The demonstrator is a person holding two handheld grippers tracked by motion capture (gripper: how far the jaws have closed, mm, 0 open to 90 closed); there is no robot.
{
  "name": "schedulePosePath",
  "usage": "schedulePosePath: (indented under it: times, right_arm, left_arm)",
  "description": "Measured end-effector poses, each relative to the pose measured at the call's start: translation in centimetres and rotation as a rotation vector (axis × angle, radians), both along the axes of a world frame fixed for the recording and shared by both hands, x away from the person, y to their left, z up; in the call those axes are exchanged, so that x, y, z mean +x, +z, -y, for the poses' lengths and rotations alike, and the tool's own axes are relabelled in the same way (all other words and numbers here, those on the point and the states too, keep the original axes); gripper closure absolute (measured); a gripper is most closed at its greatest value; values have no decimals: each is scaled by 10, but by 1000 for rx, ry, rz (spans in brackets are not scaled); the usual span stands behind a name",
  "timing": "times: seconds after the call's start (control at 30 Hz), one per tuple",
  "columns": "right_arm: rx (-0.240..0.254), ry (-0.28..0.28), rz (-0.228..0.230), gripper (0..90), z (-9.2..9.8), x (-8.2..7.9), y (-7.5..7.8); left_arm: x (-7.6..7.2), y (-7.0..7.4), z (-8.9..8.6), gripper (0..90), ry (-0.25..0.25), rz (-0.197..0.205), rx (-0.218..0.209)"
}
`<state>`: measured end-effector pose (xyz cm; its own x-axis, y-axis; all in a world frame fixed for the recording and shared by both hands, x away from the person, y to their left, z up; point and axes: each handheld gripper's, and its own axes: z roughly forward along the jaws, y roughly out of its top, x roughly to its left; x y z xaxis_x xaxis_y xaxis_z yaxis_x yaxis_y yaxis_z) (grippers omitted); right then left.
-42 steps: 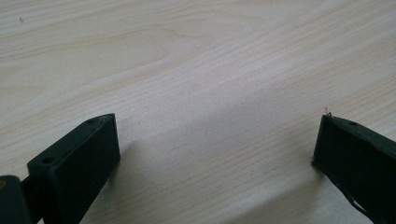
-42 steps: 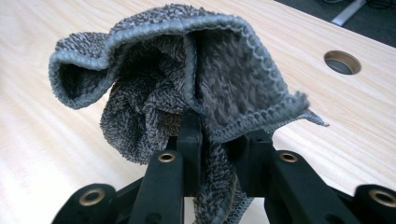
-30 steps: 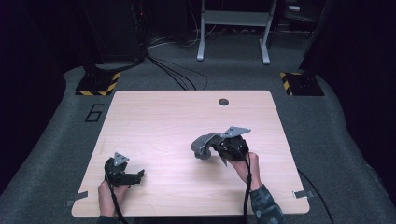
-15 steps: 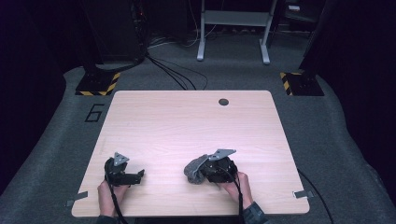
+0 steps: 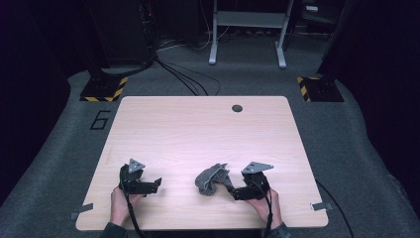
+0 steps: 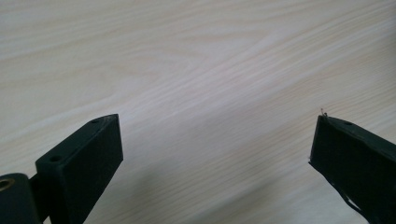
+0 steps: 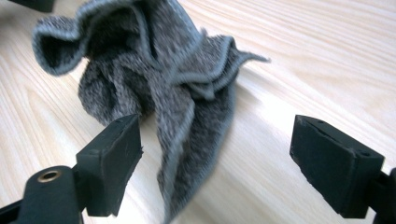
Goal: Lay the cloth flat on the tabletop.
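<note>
Floor (image 5: 74, 148) marking "6" (image 5: 100, 120) beside table (image 5: 198, 129)

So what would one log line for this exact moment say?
right gripper: jaws just opening, apart around crumpled grey terry cloth, not pressing | left gripper: open over bare light wooden table | cloth lying bunched on table

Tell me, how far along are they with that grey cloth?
The grey cloth already lies crumpled on the table. The right gripper has just been opening, its jaws apart around a hanging fold. The left gripper is open over bare wood. Smoothing or folding seemingly remains.
</note>
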<state>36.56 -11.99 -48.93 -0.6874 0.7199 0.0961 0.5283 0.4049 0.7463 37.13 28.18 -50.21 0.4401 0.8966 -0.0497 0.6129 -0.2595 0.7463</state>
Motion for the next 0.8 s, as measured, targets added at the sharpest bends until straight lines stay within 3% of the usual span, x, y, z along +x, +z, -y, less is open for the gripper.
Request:
schedulePosePath:
  times: [0.17, 0.2, 0.23, 0.33, 0.57, 0.6, 0.8]
  right_arm:
    - [-11, -10, -7, 181, 1, -5, -3]
    - [-15, -7, -8, 200, -1, -6, -3]
    - [-15, -7, -8, 200, -1, -6, -3]
    - [-23, 13, 5, 256, -5, -9, -5]
    - [-10, 6, -3, 289, -6, -7, -11]
    - [-4, 2, -3, 297, -6, -9, -13]
    - [2, 0, -2, 356, -8, -11, -15]
  left_arm:
    - [-3, 19, 21, 27, -73, 31, -9]
    - [-3, 28, 33, 26, -124, 36, -23]
    - [-3, 28, 33, 26, -124, 36, -23]
    - [-3, 41, 51, 28, -186, 55, -37]
    - [6, 62, 96, 66, -298, 83, -14]
    - [6, 65, 110, 68, -332, 90, -1]
    - [4, 67, 140, 120, -412, 96, 47]
